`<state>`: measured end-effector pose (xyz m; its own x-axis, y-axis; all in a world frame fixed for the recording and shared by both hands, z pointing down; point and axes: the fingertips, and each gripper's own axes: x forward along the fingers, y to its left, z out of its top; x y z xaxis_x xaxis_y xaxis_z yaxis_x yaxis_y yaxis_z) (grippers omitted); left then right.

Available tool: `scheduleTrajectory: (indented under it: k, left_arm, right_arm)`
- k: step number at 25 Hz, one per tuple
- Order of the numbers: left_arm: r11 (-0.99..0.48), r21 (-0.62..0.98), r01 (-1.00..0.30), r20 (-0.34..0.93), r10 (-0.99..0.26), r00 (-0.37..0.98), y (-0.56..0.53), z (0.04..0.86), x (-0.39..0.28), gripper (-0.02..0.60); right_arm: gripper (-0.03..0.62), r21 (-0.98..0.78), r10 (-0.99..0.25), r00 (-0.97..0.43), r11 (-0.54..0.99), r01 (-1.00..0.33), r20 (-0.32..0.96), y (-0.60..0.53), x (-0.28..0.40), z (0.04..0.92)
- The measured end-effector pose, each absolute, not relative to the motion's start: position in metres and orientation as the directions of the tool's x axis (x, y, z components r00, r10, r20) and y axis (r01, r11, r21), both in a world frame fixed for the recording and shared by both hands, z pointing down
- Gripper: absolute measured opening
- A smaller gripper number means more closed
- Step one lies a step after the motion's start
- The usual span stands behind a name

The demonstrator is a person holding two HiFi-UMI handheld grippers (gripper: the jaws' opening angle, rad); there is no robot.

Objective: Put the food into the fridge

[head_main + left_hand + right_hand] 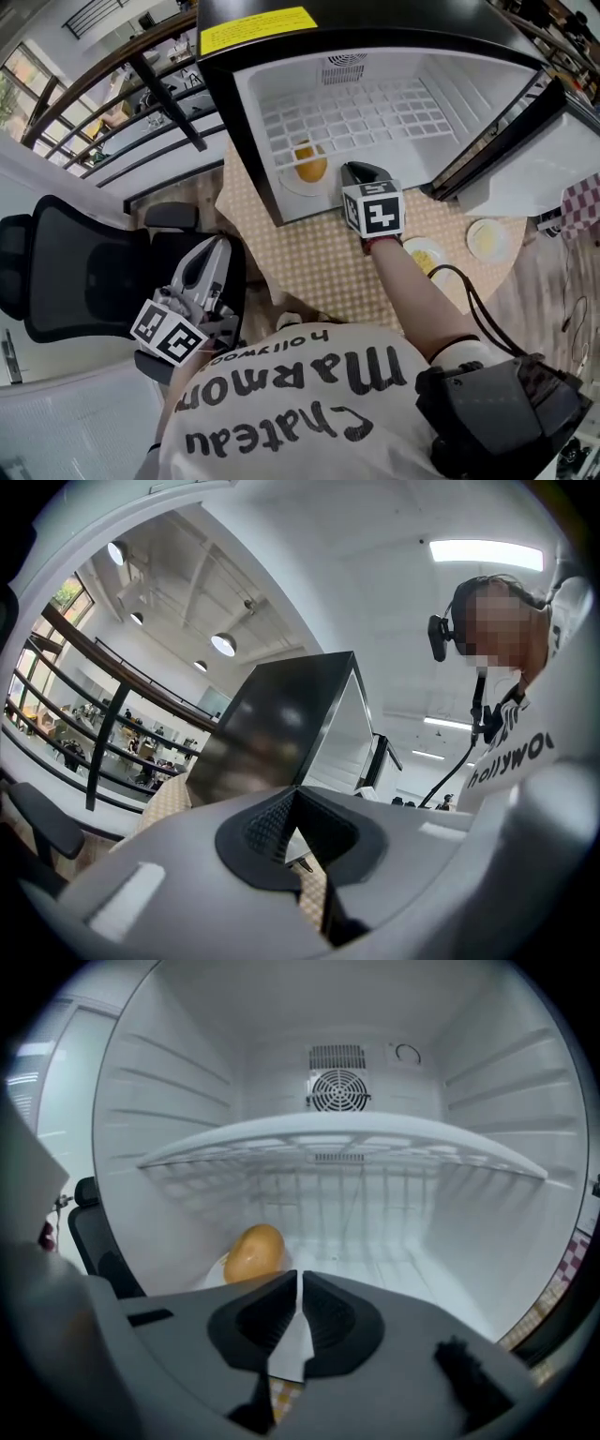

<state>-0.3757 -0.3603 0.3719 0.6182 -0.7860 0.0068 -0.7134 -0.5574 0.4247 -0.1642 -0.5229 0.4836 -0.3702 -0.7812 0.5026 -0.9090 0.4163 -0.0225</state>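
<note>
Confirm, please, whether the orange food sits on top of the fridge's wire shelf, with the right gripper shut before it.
No: the right gripper view shows the orange food under the wire shelf, on the fridge floor; the right gripper is shut.

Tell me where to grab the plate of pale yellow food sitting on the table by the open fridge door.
Probably its near rim, coming in low from the person's side: the plate lies flat, the food fills its middle, and the fridge door stands close behind it.
</note>
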Motion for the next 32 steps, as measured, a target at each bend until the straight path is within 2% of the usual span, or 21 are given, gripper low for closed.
scheduleTrajectory:
  k: [5,10,17,20,32]
  left_arm:
    - [-0.556,0.468,-0.687,0.018,-0.771,0.636,-0.342,0.378,-0.339,0.005]
    - [-0.532,0.463,-0.709,0.062,-0.778,0.625,-0.321,0.384,-0.325,0.005]
    - [-0.561,0.422,-0.712,0.051,-0.769,0.637,-0.287,0.372,-0.299,0.005]
    - [-0.59,0.413,-0.694,0.021,-0.756,0.655,-0.27,0.367,-0.287,0.005]
    - [-0.637,0.407,-0.654,-0.051,-0.731,0.681,-0.151,0.351,-0.247,0.005]
  right_arm:
    - [0.018,-0.061,-0.736,-0.517,0.55,-0.833,0.437,-0.475,-0.159,0.459]
    - [0.018,-0.203,-0.745,-0.555,0.519,-0.831,0.37,-0.442,-0.138,0.448]
    - [0.018,-0.19,-0.753,-0.6,0.569,-0.8,0.271,-0.387,-0.125,0.399]
    - [0.018,-0.163,-0.762,-0.601,0.579,-0.799,0.24,-0.36,-0.121,0.381]
    - [0.018,-0.149,-0.786,-0.563,0.543,-0.826,0.256,-0.223,-0.085,0.374]
